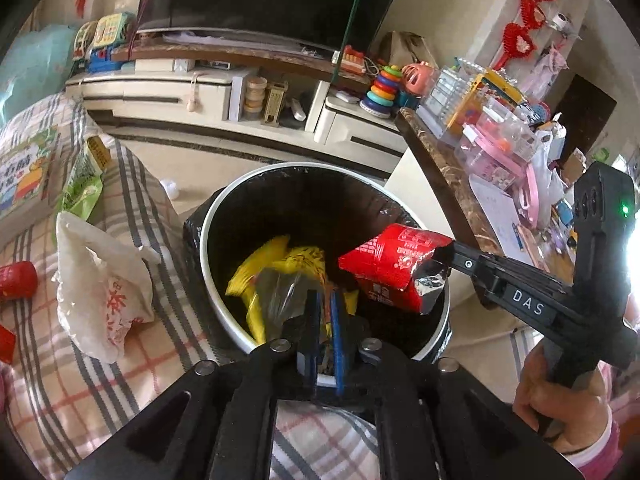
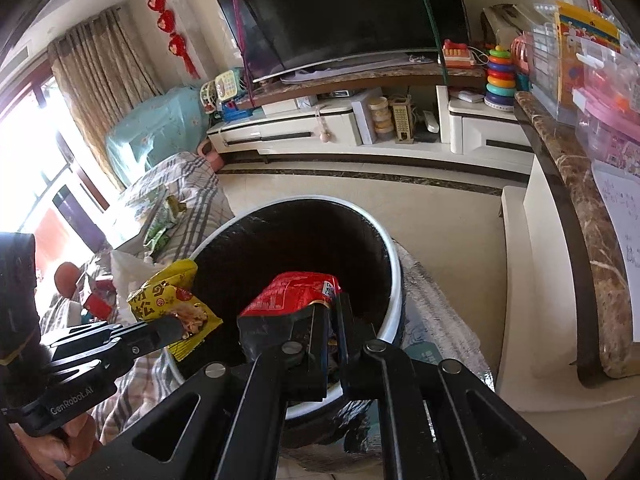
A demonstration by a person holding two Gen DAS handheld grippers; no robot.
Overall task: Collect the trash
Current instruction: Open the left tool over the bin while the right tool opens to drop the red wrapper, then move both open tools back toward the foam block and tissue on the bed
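Observation:
A white-rimmed trash bin (image 1: 208,240) with a black liner stands beside the plaid-covered sofa; it also shows in the right wrist view (image 2: 394,256). My left gripper (image 1: 325,308) is shut on a yellow snack wrapper (image 1: 272,276) and holds it over the bin's mouth; the wrapper and left gripper show in the right wrist view (image 2: 176,304). My right gripper (image 2: 330,320) is shut on a red snack wrapper (image 2: 296,290) over the bin; it shows in the left wrist view (image 1: 394,266).
On the plaid sofa cover (image 1: 132,360) lie a white plastic bag (image 1: 100,280), a green wrapper (image 1: 82,184) and a red can (image 1: 18,280). A marble counter (image 2: 576,208) crowded with toys stands right of the bin. A TV cabinet (image 2: 328,132) lines the far wall.

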